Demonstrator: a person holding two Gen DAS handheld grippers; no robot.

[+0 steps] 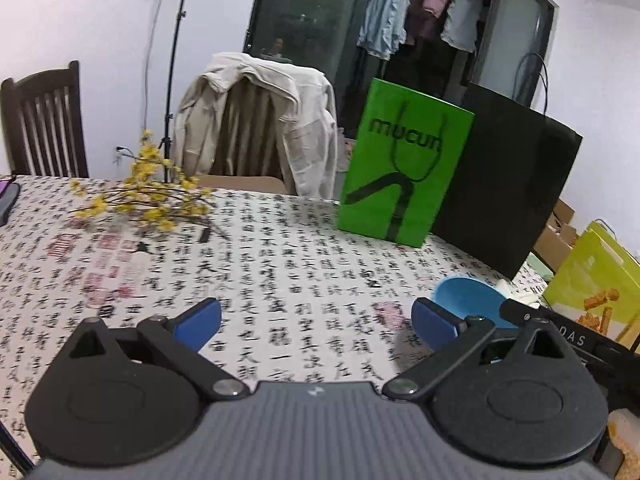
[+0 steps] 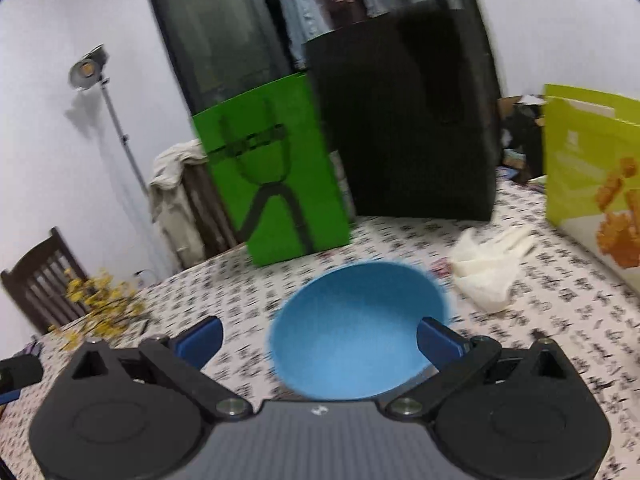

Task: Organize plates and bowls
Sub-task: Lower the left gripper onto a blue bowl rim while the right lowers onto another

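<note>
Right wrist view shows the right gripper (image 2: pixel 318 338) spread apart around a blue bowl (image 2: pixel 358 330). Behind the bowl stand a green bag (image 2: pixel 272 172) and a black bag (image 2: pixel 404 120). The left gripper (image 1: pixel 316 318) is spread apart too, empty.

Calligraphy-print table (image 1: pixel 280 248) — blue bowl (image 2: pixel 360 328), bags, flowers

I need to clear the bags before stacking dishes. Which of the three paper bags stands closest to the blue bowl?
The green bag with black printed lettering, right behind the blue bowl. The black bag stands farther back; the yellow-green bag sits off right.
</note>
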